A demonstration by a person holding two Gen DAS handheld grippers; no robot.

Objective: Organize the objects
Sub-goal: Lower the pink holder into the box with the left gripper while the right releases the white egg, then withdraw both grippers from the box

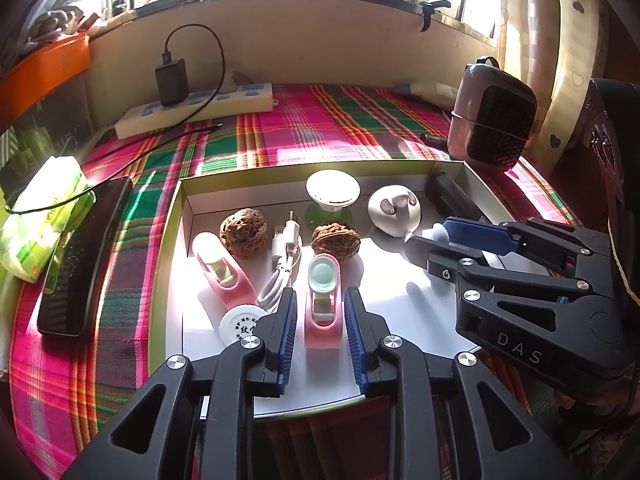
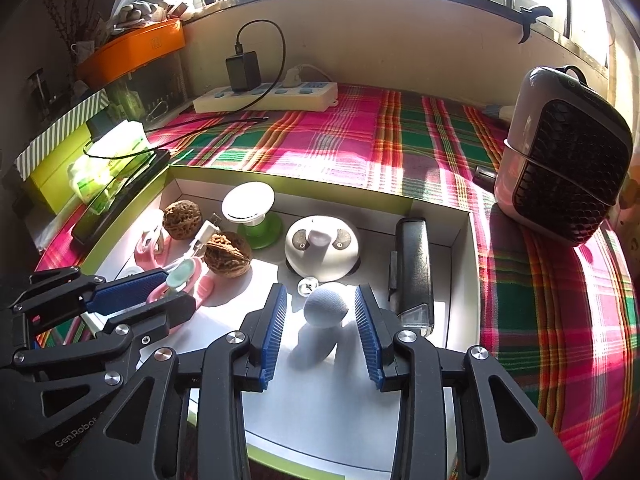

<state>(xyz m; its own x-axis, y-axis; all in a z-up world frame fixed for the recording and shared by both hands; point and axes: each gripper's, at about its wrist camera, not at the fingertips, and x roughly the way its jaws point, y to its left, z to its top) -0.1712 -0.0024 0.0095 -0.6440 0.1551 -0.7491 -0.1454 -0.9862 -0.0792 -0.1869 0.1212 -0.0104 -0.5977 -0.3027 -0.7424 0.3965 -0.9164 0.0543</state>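
Note:
A shallow white box (image 1: 170, 240) with a green rim lies on the plaid cloth. A pink holder with a mint-green piece (image 1: 322, 304) stands in its near part, between the fingers of my left gripper (image 1: 320, 293); the blue pads stand just off its sides, so this gripper is open. To the right, a small grey ball (image 2: 326, 306) rests on the box floor between the pads of my right gripper (image 2: 320, 289), with a gap on each side, so that gripper is open too. The box also holds two walnuts (image 1: 244, 232) (image 1: 336, 240), a second pink holder (image 1: 222, 272) and a white cable (image 1: 284, 256).
Further back in the box stand a white dish on a green base (image 1: 332, 192), a round white device (image 1: 394, 210) and a black case (image 2: 412, 264). A phone (image 1: 84, 256) and tissue pack (image 1: 40, 216) lie at the left, a power strip (image 1: 200, 108) behind, and a small heater (image 2: 568, 172) at the right.

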